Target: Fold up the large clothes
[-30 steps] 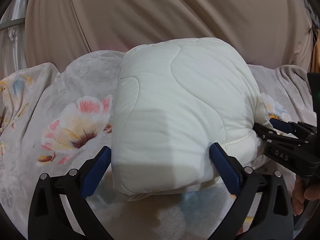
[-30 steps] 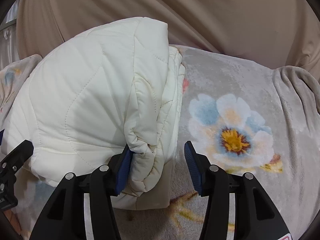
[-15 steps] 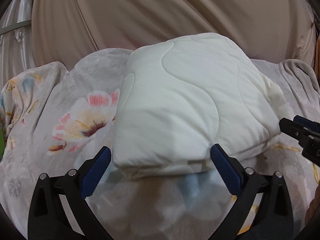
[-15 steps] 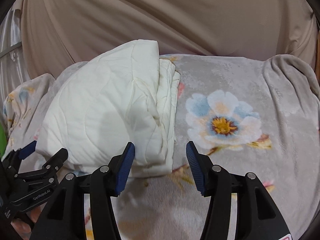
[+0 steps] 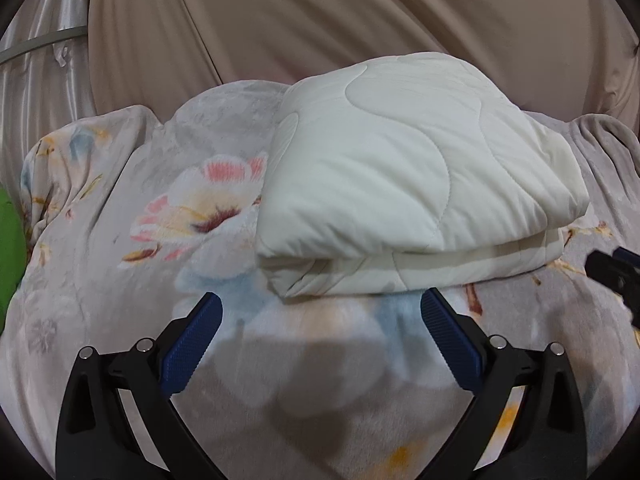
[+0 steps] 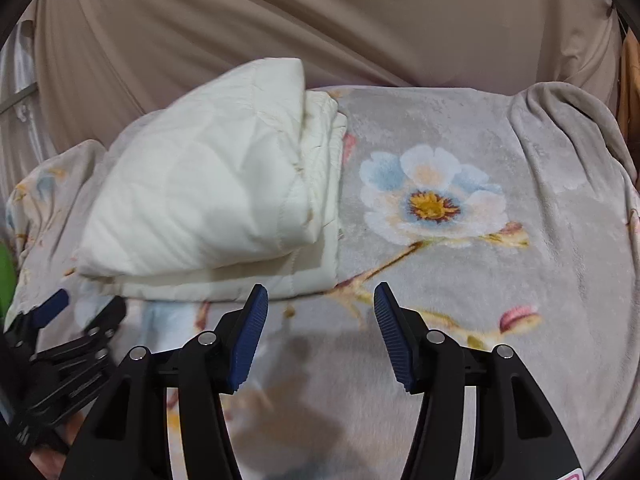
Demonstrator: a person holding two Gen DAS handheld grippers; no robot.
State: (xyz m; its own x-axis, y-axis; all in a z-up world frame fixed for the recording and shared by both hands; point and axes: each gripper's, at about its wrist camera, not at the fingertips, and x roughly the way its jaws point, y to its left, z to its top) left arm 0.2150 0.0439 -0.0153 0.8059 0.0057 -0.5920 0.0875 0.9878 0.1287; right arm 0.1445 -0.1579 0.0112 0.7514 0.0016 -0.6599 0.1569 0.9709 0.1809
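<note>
A cream quilted garment (image 5: pixel 400 184) lies folded into a thick bundle on a grey floral blanket (image 5: pixel 120 280). My left gripper (image 5: pixel 320 332) stands open just in front of the bundle's near edge, nothing between its blue pads. In the right wrist view the same bundle (image 6: pixel 216 200) lies at the upper left. My right gripper (image 6: pixel 320 332) is clear of it, its jaws opening with only blanket (image 6: pixel 540 280) between them. The left gripper (image 6: pixel 80 316) shows at the lower left of that view, and the right gripper's tip (image 5: pixel 616 272) at the right edge of the left wrist view.
Beige draped fabric (image 5: pixel 360 20) hangs behind the bed. A green object (image 5: pixel 10 248) sits at the far left edge. A silvery curtain (image 5: pixel 36 72) hangs at the upper left. A blue flower print (image 6: pixel 432 200) marks the blanket to the right of the bundle.
Both grippers have drawn back from the bundle. The right gripper let go of the folded edge it held. The bundle settled flat on the blanket.
</note>
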